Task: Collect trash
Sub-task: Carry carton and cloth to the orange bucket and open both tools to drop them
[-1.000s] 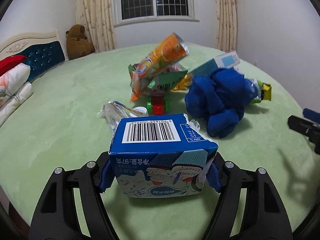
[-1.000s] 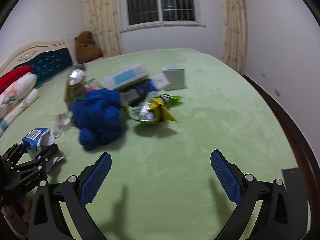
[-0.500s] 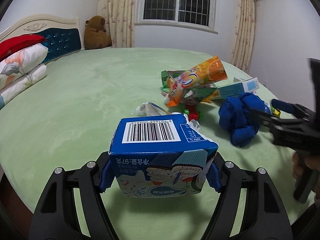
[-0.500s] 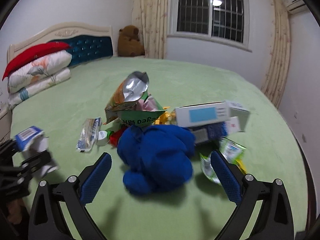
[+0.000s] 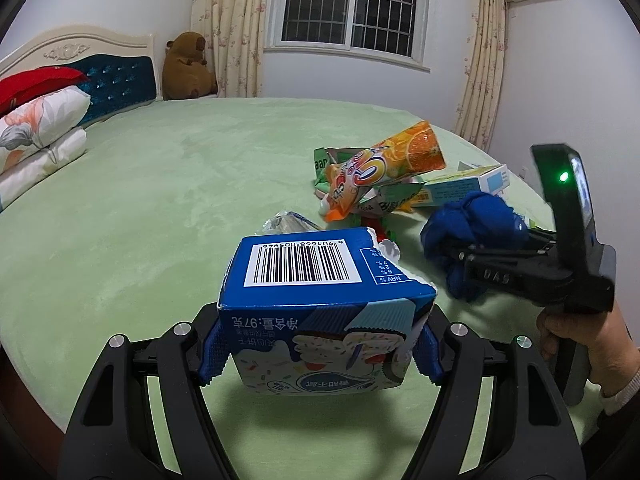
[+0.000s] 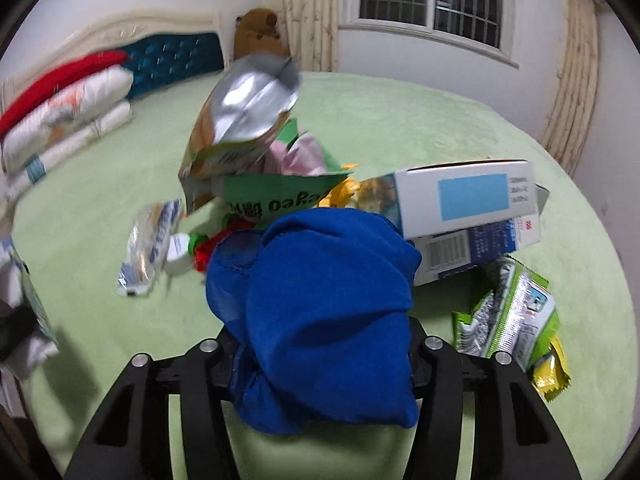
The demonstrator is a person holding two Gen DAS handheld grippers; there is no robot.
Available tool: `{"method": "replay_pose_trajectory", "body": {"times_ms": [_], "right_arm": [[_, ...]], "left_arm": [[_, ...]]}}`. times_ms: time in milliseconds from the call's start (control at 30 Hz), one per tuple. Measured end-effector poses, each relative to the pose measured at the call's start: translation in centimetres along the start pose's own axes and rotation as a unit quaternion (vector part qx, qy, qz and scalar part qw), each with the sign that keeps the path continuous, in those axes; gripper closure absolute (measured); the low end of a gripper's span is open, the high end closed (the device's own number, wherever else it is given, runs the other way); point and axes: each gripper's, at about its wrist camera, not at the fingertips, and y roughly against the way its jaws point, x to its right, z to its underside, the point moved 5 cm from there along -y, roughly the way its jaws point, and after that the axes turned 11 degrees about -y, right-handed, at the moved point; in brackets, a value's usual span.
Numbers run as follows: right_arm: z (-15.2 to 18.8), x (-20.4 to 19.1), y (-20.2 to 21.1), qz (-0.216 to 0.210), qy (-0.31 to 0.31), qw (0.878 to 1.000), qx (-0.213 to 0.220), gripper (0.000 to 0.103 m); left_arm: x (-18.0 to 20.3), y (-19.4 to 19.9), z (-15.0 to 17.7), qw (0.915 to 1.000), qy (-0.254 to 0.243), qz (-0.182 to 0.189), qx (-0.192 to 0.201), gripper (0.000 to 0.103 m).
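Right tongs (image 6: 320, 356), wide a second ago, now closing around blue cloth (image 6: 320, 320); left tongs (image 5: 320, 344) holding box (image 5: 316, 292). Grasp probably starting.

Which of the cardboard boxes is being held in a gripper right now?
The blue barcode box, clamped in the left gripper; the white box lies in the pile.

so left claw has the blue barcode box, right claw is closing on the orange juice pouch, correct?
Not quite. The left claw does hold the blue barcode box, but the right claw is closing on the blue cloth bundle, as the right wrist view shows. The orange pouch lies untouched in the pile.
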Motion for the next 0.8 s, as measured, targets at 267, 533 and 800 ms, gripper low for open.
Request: {"method": "replay_pose_trajectory", "body": {"times_ms": [267, 533, 800], "right_arm": [[0.0, -0.7, 7.6, -0.103, -0.033, 0.992, 0.069, 0.051], [5.6, 0.0, 14.0, -0.081, -0.022, 0.991, 0.101, 0.05], [14.0, 0.3, 17.5, -0.058, -0.017, 0.994, 0.09, 0.05]], "left_arm": [[0.6, 1.3, -0.3, 0.9998, -0.01, -0.003, 0.019, 0.032], [1.0, 2.3, 0.2, 0.9997, -0.014, 0.007, 0.02, 0.032], [2.8, 4.8, 2.5, 0.9987, -0.031, 0.032, 0.023, 0.032]]}}
